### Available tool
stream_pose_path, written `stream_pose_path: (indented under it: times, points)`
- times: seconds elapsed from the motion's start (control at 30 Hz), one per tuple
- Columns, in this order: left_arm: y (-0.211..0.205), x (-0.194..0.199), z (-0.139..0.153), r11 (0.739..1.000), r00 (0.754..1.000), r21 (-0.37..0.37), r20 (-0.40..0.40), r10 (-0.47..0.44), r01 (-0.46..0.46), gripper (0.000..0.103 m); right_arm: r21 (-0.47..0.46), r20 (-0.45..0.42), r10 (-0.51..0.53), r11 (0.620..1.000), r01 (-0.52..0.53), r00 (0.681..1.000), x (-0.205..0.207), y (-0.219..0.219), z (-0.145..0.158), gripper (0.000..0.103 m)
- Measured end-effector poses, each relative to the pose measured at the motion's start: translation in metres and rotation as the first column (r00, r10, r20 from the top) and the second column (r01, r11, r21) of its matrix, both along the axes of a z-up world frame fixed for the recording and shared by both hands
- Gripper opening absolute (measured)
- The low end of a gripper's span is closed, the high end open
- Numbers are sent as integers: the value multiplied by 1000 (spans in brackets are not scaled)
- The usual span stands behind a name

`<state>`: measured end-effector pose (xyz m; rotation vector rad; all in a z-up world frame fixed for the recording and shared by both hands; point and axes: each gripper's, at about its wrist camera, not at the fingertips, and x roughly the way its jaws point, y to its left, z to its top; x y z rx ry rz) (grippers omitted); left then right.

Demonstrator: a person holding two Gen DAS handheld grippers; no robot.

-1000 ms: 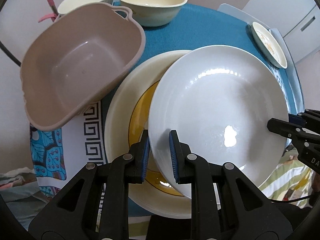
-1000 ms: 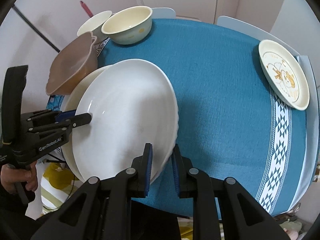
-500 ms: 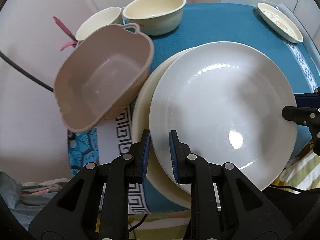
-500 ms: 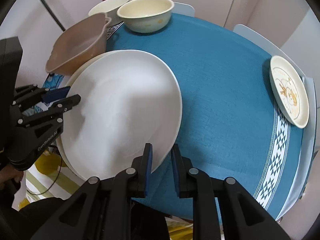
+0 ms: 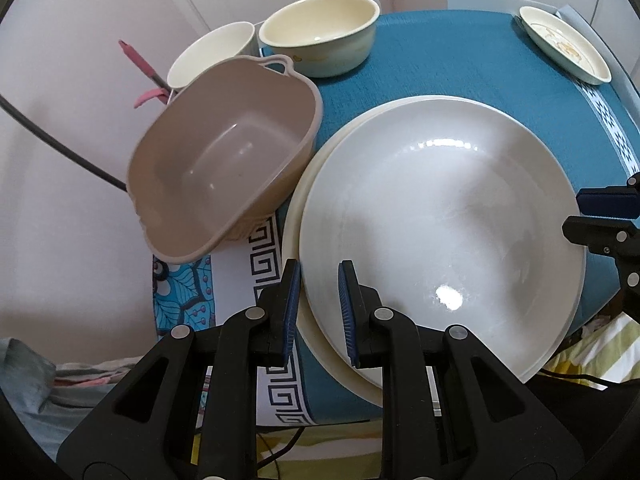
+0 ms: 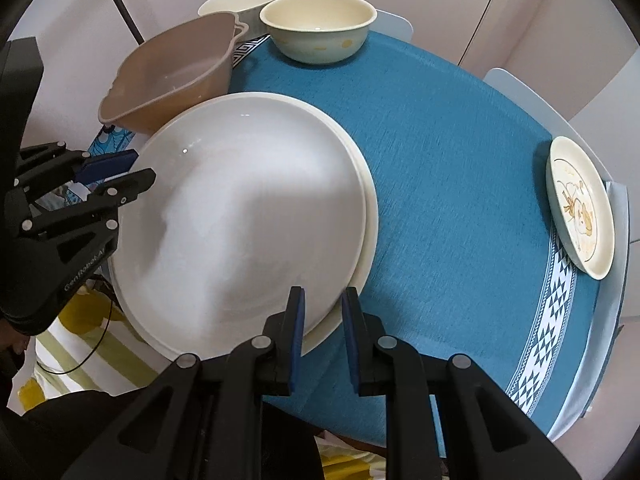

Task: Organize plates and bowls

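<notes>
A large white plate (image 5: 440, 216) (image 6: 240, 220) lies almost centred on a larger cream plate (image 5: 292, 232) (image 6: 370, 216) on the blue tablecloth. My left gripper (image 5: 316, 300) is shut on the white plate's near-left rim; it also shows in the right wrist view (image 6: 132, 168). My right gripper (image 6: 322, 320) is shut on the plate's opposite rim; it also shows in the left wrist view (image 5: 596, 216). Only a thin crescent of the cream plate shows.
A tan plastic basin (image 5: 224, 168) (image 6: 172, 76) leans on the plates' far left. Behind it stand a cream bowl (image 5: 320, 32) (image 6: 316, 24) and a white bowl (image 5: 208, 56) (image 6: 240, 0). A small patterned plate (image 5: 564, 48) (image 6: 580, 208) sits at the table's far right edge.
Both grippers have carried the white plate left and down over the cream plate; its yellow ring is now hidden and the plates sit nearly centred.
</notes>
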<state>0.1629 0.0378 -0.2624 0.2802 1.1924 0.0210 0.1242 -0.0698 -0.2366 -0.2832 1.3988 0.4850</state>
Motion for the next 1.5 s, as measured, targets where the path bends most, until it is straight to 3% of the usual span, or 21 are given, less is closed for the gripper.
stream_pose_path:
  times: [0.1,0.23,0.3,0.33,0.37,0.4,0.43,0.47,0.5,0.53,0.57,0.73,0.87,0.93,1.0,1.13,1.27,1.3,1.37,1.43,1.5]
  points:
    - [4,3,3,1000,1000,-22,-10,8,-9,17,16,1,-15,1000,15,1000,0,-4,3,17]
    - [7,5,41,996,998,-92,55,21,-15,18,74,50,-78,995,74,996,10,-21,28,17]
    - [6,8,64,991,994,-132,103,26,-12,24,118,82,-133,985,123,988,17,-36,45,17]
    - [5,12,78,987,991,-158,130,27,-6,43,138,88,-152,981,139,985,20,-41,50,17]
    - [4,15,90,982,987,-187,159,29,1,81,163,93,-178,973,162,980,22,-49,57,17]
    - [2,17,102,976,980,-215,195,30,13,97,184,100,-207,965,186,973,24,-57,63,18]
    - [-1,18,117,966,966,-254,258,29,39,103,201,107,-231,958,206,967,25,-65,68,20]
    - [-4,19,125,960,959,-274,284,23,58,103,211,119,-254,951,226,960,26,-71,73,27]
    - [-11,20,133,954,954,-290,298,11,79,103,218,131,-278,945,246,952,25,-77,78,55]
    - [-19,27,140,947,956,-302,294,-16,109,103,232,149,-313,933,274,938,24,-88,83,91]
    - [-25,32,143,944,956,-305,292,-31,124,103,246,161,-339,923,295,927,24,-95,88,101]
    - [-70,64,161,917,936,-305,315,-157,256,103,250,152,-478,865,434,865,23,-149,101,102]
    - [-112,93,172,857,901,-337,332,-278,389,103,241,212,-579,812,532,787,25,-198,123,103]
    - [-142,119,172,826,885,-351,320,-338,442,103,264,238,-637,769,582,734,28,-223,133,103]
    - [-163,141,163,804,883,-377,289,-370,460,103,293,213,-672,737,609,710,37,-243,130,103]
    - [-208,196,128,765,879,-435,197,-434,475,103,315,100,-753,644,698,650,63,-284,88,103]
    - [-245,242,72,774,881,-448,71,-468,447,100,372,-54,-816,518,770,575,83,-322,31,101]
    - [-251,250,60,778,877,-435,59,-478,453,98,378,-71,-819,506,775,570,85,-325,23,97]
    - [-261,259,40,781,871,-428,29,-491,455,83,382,-100,-818,495,781,567,92,-331,3,88]
    - [-267,270,21,786,869,-430,-7,-495,444,75,391,-127,-813,486,782,569,98,-331,-16,75]
    - [-274,276,6,781,863,-443,-33,-504,440,69,398,-148,-811,475,785,566,104,-331,-28,69]
